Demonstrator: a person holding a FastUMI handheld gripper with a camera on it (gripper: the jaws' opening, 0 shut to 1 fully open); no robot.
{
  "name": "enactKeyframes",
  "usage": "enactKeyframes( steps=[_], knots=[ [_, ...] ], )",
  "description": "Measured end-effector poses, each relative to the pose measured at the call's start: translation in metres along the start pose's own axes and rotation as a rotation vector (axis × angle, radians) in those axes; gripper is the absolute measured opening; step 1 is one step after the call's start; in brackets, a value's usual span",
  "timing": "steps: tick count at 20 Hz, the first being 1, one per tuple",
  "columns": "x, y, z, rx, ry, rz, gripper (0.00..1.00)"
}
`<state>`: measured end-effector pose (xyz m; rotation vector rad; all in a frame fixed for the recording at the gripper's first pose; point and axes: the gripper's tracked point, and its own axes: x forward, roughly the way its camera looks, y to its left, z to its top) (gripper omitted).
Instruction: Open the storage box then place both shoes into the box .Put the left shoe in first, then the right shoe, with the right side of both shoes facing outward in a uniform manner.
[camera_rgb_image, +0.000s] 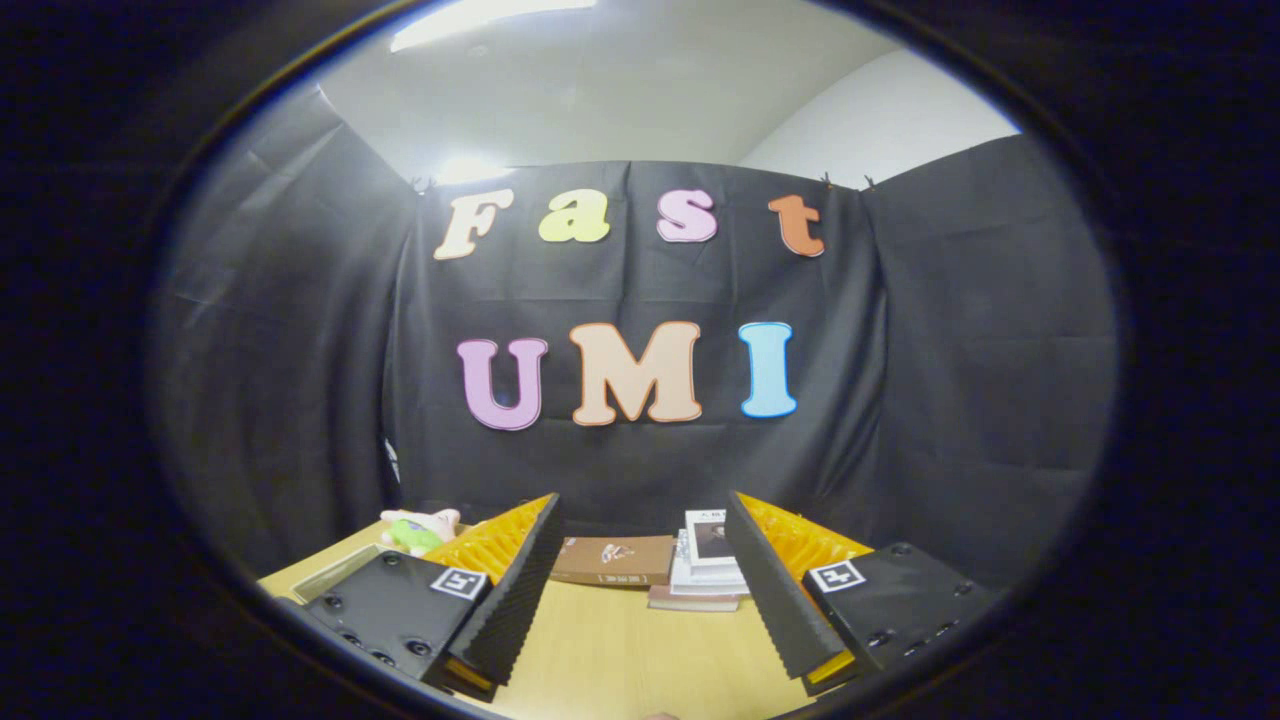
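Note:
My gripper (642, 505) is held level above a light wooden table (620, 650), pointing at the booth's back wall. It is open, with a wide gap between the two fingers (510, 600) and nothing in that gap. Through the gap I see bare tabletop and, farther back, some books.
A brown book (612, 560) lies flat at the table's far edge, beyond the fingers. A stack of white books (705, 565) sits beside it to the right. A small white and green plush toy (420, 528) lies past the left finger, with a flat pale lid or tray (335, 572) nearer.

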<state>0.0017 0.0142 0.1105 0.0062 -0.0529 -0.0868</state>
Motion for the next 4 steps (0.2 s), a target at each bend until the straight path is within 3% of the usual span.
enactKeyframes(
  steps=[4],
  knots=[
    [-0.0007, -0.0045, -0.0011, 0.002, 0.004, -0.01, 1.0]
  ],
)
